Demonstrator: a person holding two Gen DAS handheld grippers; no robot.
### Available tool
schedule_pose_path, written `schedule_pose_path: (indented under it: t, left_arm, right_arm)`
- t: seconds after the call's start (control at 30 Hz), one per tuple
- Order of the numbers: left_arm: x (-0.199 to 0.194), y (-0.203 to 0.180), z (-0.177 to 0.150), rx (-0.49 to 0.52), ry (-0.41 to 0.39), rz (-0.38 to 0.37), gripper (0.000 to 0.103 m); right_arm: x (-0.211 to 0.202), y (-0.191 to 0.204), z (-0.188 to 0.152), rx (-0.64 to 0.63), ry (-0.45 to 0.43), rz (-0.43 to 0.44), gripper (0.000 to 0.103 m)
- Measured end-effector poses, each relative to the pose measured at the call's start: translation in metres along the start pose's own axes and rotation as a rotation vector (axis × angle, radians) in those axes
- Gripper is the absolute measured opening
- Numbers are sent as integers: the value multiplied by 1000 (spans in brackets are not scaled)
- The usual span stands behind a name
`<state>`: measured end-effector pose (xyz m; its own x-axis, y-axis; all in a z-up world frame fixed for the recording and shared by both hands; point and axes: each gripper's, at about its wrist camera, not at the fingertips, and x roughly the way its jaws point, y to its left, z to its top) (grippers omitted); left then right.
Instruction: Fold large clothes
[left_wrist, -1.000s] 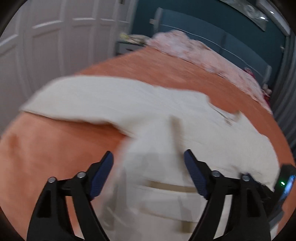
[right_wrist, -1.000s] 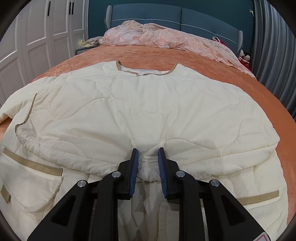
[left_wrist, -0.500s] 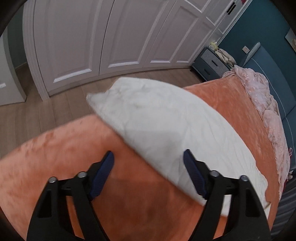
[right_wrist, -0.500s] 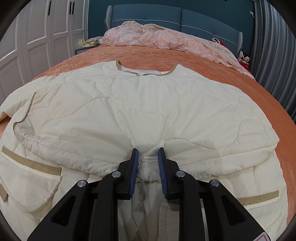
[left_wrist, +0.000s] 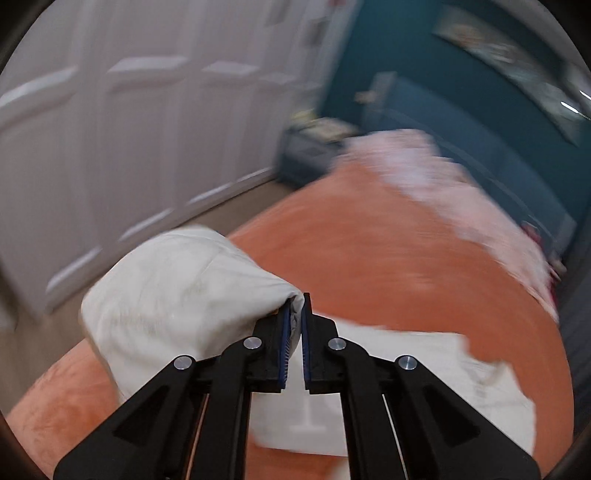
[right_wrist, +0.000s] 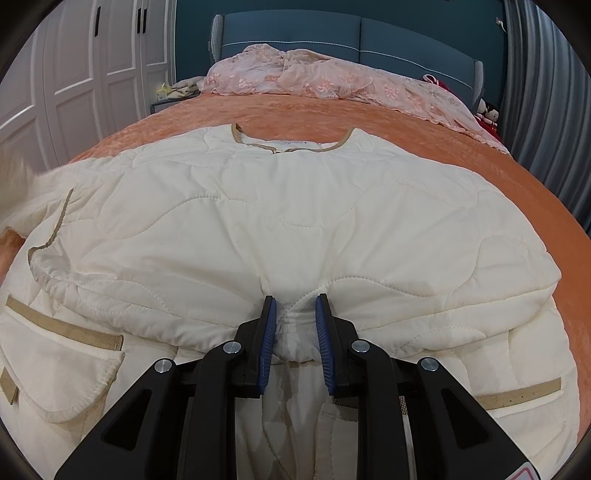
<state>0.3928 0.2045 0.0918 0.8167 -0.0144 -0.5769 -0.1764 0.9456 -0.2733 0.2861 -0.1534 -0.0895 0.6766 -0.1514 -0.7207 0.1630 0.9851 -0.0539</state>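
left tool (left_wrist: 294, 328) just closed, pinching sleeve cuff (left_wrist: 177, 295) at bed's left edge | right tool (right_wrist: 295, 325) narrow, clamping jacket (right_wrist: 280, 206) near hem, mid-body | jacket flat on orange bed (right_wrist: 535, 177), collar far | sleeve lies left of body; fold likely goes rightward across it

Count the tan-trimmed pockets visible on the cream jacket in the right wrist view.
2. One pocket lies at the jacket's lower left, its flap open; the other pocket shows only its tan strip at the lower right. The gripper may hide more.
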Motion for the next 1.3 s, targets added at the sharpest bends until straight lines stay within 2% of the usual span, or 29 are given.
schedule_pose_path:
  t: [0.1,0.13,0.2,0.23,0.27,0.3,0.37,0.4,0.43,0.47,0.5,0.53,0.63,0.7,0.77,0.83,0.93,1.03,1.13,1.2,1.23,1.27,1.3]
  left_arm:
    - [-31,-101,-11,161,-41,-148,4]
    - [-38,-123,-17,198,-37,-185,5]
    - [-44,-187,-47,299,15,-276,5]
    - [-43,-205,-60,328,39,-299,7]
    - [-39,-234,-85,374,93,-330,8]
    - [-34,-248,-103,393,132,-345,9]
    - [-22,-268,-139,412,221,-370,12]
    - [-18,-272,-154,416,252,-375,22]
    - [-12,-273,-169,416,282,-375,42]
    - [-13,-270,-177,408,290,-376,52]
    - [-13,-262,-183,385,297,-383,66]
    - [-15,-254,-184,365,301,-390,74]
    - [-14,-211,-183,304,312,-382,79]
    - [-10,-175,-177,260,298,-332,80]
    - [2,-145,-166,195,308,-275,80]
    - [27,-109,-152,60,353,-237,80]
    - [54,-72,-145,-113,411,-212,79]
    - [80,-43,-142,-267,453,-201,75]
    - [92,-31,-149,-349,492,-207,74]
    - [94,-29,-152,-372,501,-211,69]
    - [96,-29,-150,-379,501,-205,62]
    - [94,-27,-150,-381,498,-205,59]
    - [94,-27,-148,-380,494,-202,50]
  right_arm:
    - [-1,-2,1,9,-1,11,20]
    - [-1,-4,1,18,-1,20,20]
    - [-3,-9,3,40,-2,45,20]
    - [-6,-15,3,63,-8,72,21]
    - [-9,-20,4,85,-15,95,23]
    - [-13,-25,4,112,-25,120,26]
    - [-27,-42,1,191,-51,163,47]
    - [-35,-49,-1,224,-66,173,53]
    - [-46,-61,-6,259,-84,189,59]
    - [-53,-70,-9,283,-85,202,61]
    - [-57,-77,-11,295,-84,212,61]
    - [-62,-87,-14,306,-81,228,61]
    - [-73,-108,-13,312,-80,236,61]
    - [-77,-114,-4,290,-96,227,61]
    - [-77,-113,10,265,-112,216,62]
    - [-74,-111,29,264,-122,225,62]
    - [-60,-104,56,281,-112,259,68]
    - [-36,-101,76,324,-73,255,68]
    - [-10,-112,80,402,-1,224,67]
    - [0,-121,75,457,26,224,67]
    - [4,-126,72,478,35,224,61]
    - [7,-129,71,483,43,224,52]
    - [8,-131,70,477,51,219,46]
